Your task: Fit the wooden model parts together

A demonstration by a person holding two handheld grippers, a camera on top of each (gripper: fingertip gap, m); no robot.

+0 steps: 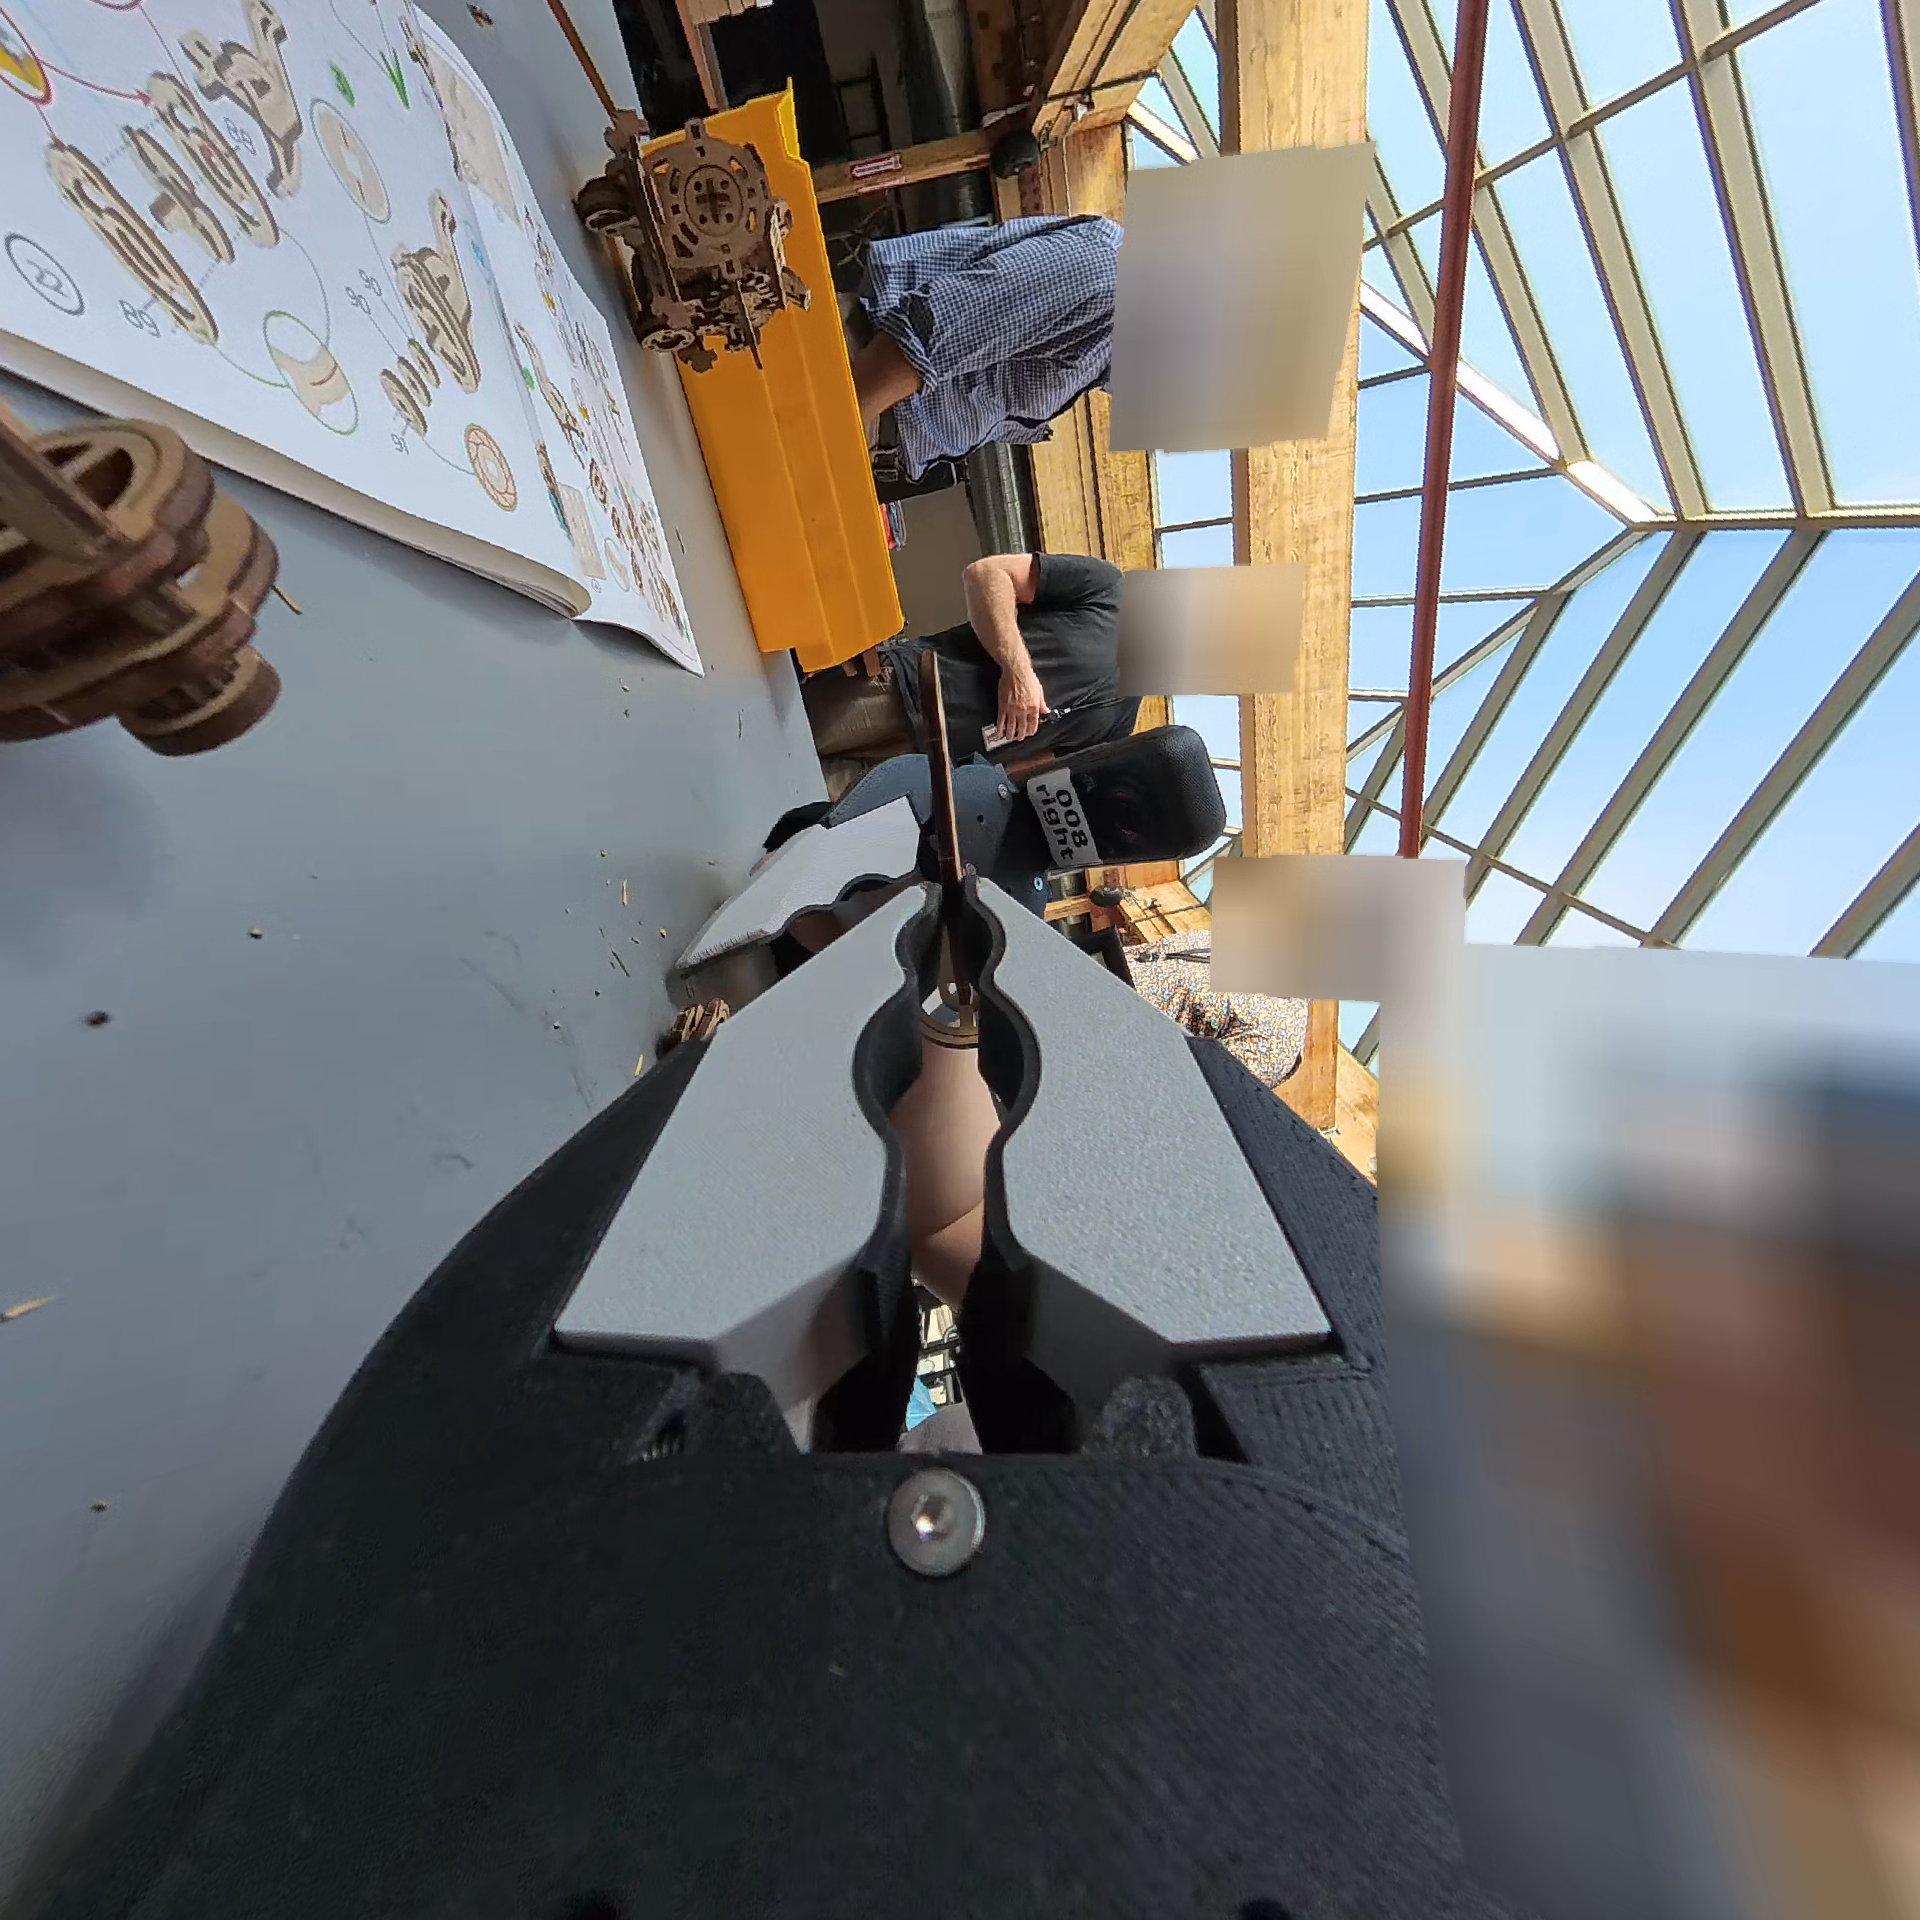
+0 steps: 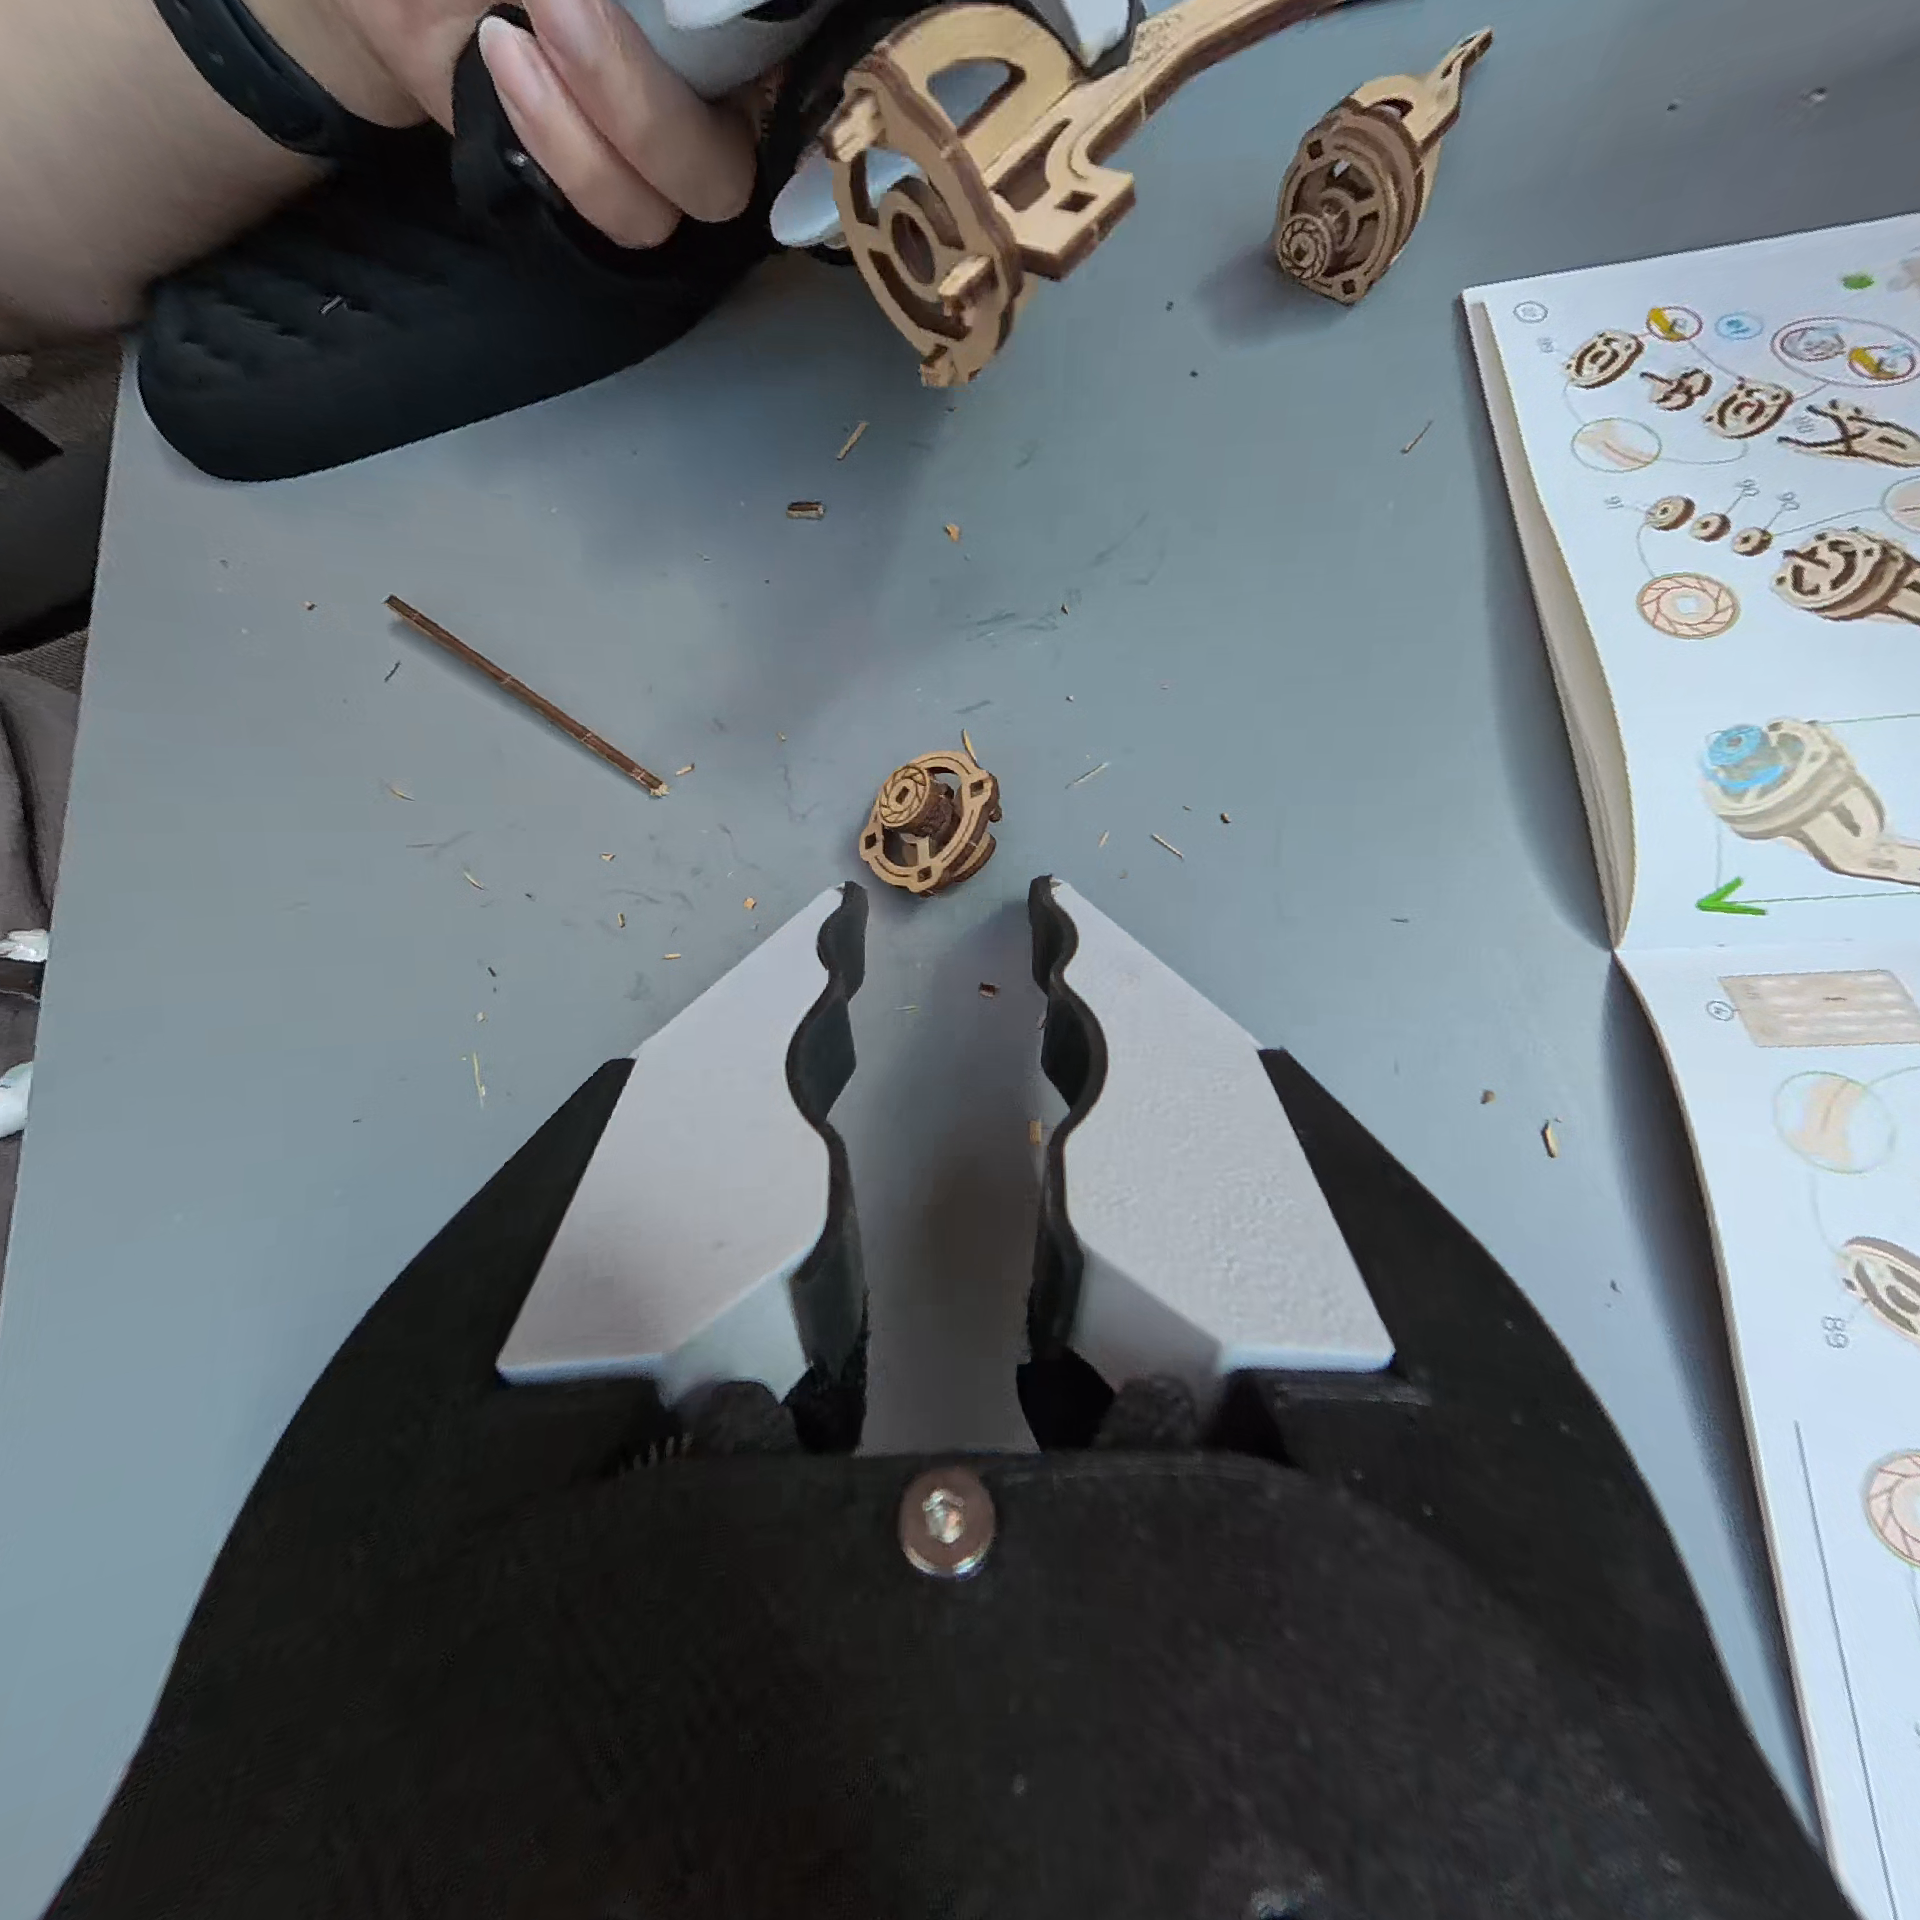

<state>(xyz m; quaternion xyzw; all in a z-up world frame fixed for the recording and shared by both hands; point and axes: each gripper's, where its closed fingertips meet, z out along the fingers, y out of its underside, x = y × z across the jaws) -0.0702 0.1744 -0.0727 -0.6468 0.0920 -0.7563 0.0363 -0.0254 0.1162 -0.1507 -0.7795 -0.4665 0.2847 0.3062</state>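
Note:
My left gripper (image 1: 951, 914) is shut on a flat wooden frame part, seen edge-on (image 1: 940, 790). In the right wrist view this frame part (image 2: 966, 177) has a ring-shaped end and hangs above the far side of the grey table (image 2: 312, 935), held next to a person's hand (image 2: 603, 135). My right gripper (image 2: 948, 891) is open and empty, low over the table. A small round wooden hub piece (image 2: 928, 823) lies just beyond its fingertips, centred on the gap. One of the right gripper's fingers (image 1: 800, 899) shows in the left wrist view.
A second wooden sub-assembly (image 2: 1351, 187) stands at the far right, also in the left wrist view (image 1: 125, 592). An open instruction booklet (image 2: 1714, 727) lies along the right. A thin wooden stick (image 2: 525, 694) and splinters lie on the left. A built model (image 1: 696, 239) sits by a yellow bin (image 1: 790, 468). People stand behind.

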